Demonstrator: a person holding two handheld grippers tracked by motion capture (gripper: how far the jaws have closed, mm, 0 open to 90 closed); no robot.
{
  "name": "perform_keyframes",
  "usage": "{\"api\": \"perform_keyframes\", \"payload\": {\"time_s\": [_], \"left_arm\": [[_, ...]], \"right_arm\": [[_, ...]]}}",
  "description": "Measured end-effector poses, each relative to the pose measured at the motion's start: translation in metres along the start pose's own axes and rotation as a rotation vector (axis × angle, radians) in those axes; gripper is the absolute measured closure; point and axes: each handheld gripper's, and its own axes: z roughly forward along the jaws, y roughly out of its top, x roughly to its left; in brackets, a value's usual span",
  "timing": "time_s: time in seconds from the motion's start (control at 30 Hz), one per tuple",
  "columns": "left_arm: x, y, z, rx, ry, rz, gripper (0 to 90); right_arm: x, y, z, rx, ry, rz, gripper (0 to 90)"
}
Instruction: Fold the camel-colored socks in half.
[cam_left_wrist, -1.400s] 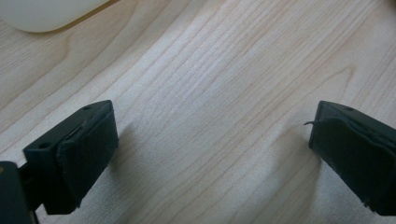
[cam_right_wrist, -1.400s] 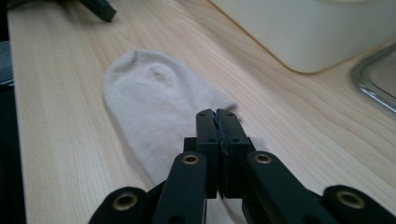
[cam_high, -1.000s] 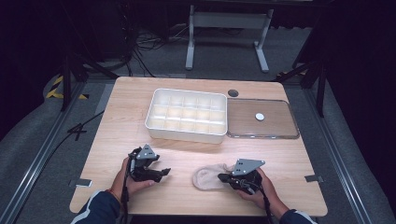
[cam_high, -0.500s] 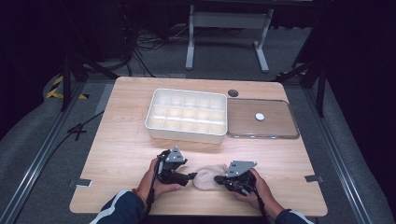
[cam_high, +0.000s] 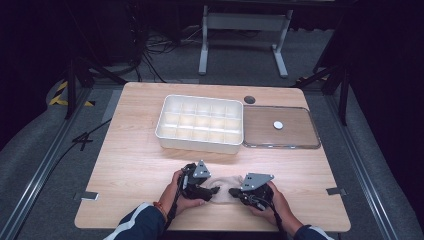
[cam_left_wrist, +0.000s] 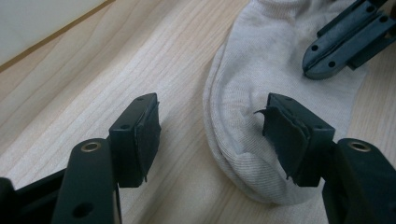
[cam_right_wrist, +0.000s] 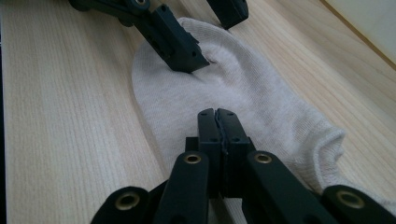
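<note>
The sock (cam_high: 224, 186) lies flat on the bench (cam_high: 135, 150), near its front edge, below the white tray (cam_high: 200, 122). The right gripper (cam_right_wrist: 217, 114), jaws pressed together, rests on the sock. The left gripper (cam_left_wrist: 210, 126), jaws just closing yet apart, straddles the sock's edge, one pad (cam_left_wrist: 285, 135) on the fabric.

Cream ribbed sock (cam_left_wrist: 261, 84) — pale wood-grain table (cam_high: 135, 165), white tray (cam_high: 200, 125), black grippers (cam_right_wrist: 218, 116).

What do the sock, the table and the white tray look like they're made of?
The sock looks like a soft cream knit, probably cotton blend: fine ribs show and it creases. The table looks like pale wood or wood-look laminate, matte, with straight grain lines. The tray looks like smooth white moulded plastic, its compartments slightly glossy.
</note>
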Motion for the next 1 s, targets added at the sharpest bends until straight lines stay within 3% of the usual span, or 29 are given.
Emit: {"api": "perform_keyframes", "payload": {"time_s": [0.1,0.3,0.5,0.67,0.7,0.8,1.0], "left_arm": [[0.000,0.000,-0.001,0.007,-0.004,0.015,38.2],[0.000,0.003,-0.006,0.051,-0.039,0.030,57.6],[0.007,0.002,-0.009,0.063,-0.097,-0.011,74.2],[0.009,0.000,-0.009,0.050,-0.120,-0.039,80.8],[0.008,-0.001,-0.009,0.039,-0.118,-0.060,82.1],[0.008,-0.001,-0.010,0.027,-0.107,-0.059,83.3],[0.005,0.002,-0.019,-0.060,-0.097,-0.058,83.6]], "right_arm": [[0.000,0.000,0.000,0.000,0.000,0.000,89.8],[0.002,0.001,0.001,0.000,-0.013,-0.018,89.8],[0.002,0.003,0.004,-0.001,-0.012,-0.014,89.9],[0.001,0.007,0.006,0.010,-0.017,-0.003,89.9],[0.001,0.008,0.007,0.016,-0.020,0.001,89.9],[0.001,0.009,0.008,0.017,-0.020,0.004,89.9],[-0.001,0.013,0.011,0.022,-0.012,0.030,89.9]]}}
